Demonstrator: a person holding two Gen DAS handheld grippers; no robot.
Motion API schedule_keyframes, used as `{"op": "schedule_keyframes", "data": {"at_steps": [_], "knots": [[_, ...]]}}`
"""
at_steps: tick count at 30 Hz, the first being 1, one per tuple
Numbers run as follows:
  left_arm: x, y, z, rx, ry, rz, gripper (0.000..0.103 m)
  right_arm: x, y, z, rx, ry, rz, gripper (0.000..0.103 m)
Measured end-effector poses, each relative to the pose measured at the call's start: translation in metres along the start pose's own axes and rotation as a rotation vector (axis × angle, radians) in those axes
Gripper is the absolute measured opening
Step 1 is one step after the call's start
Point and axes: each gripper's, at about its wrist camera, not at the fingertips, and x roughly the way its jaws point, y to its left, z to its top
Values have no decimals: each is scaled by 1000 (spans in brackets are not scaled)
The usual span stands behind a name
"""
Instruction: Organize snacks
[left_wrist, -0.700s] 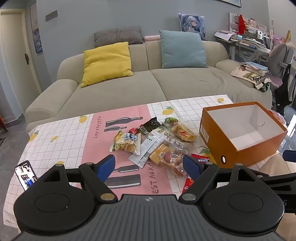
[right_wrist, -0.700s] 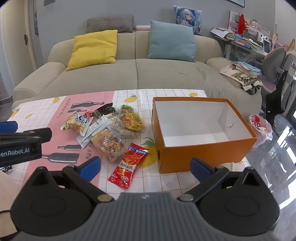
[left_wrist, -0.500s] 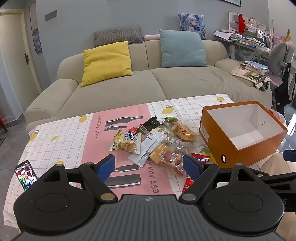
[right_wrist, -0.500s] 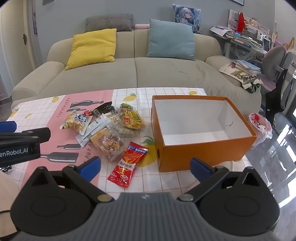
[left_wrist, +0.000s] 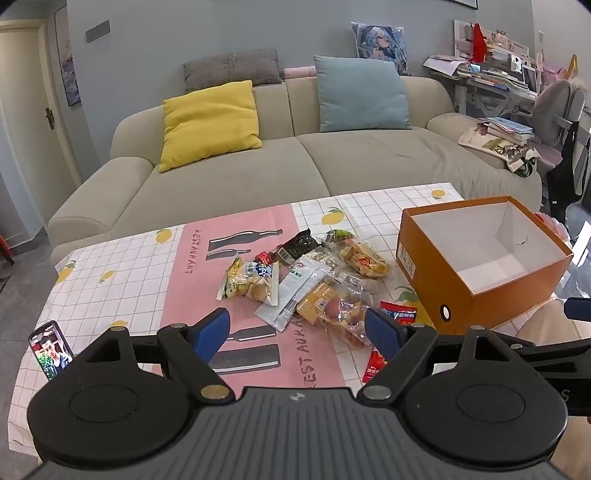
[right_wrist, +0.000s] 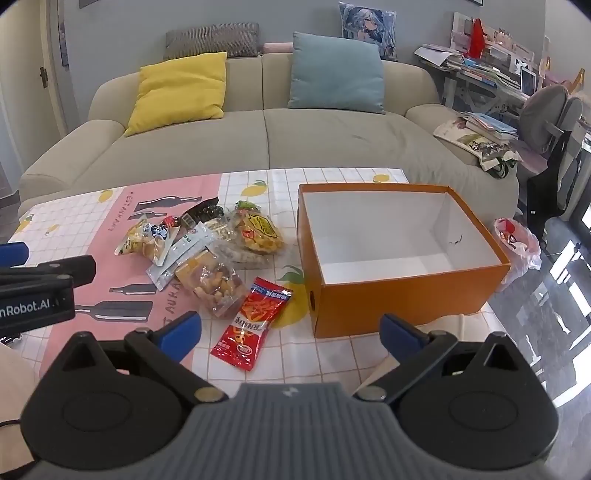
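A pile of snack packets (left_wrist: 306, 280) lies mid-table; it also shows in the right wrist view (right_wrist: 207, 243). A red packet (right_wrist: 253, 325) lies apart, nearest me, beside an open, empty orange box (right_wrist: 402, 295). The box is at the right in the left wrist view (left_wrist: 476, 295). My left gripper (left_wrist: 301, 332) is open and empty, held above the table's near side, short of the pile. My right gripper (right_wrist: 291, 332) is open and empty, short of the red packet and the box.
A phone (left_wrist: 50, 350) lies at the table's near left corner. A beige sofa (right_wrist: 266, 140) with yellow and blue cushions stands behind the table. A plastic bag (right_wrist: 517, 240) sits on the floor to the right of the box.
Both views have shifted only slightly; the right gripper has crept a little forward. Both grippers stay open. The snacks and box have not moved.
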Motion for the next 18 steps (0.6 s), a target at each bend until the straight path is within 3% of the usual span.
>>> {"op": "schedule_keyframes", "data": {"at_steps": [18], "knots": [[4,-4,-1,5,3,2,97,1,1,1,5,17,-6,100]]}}
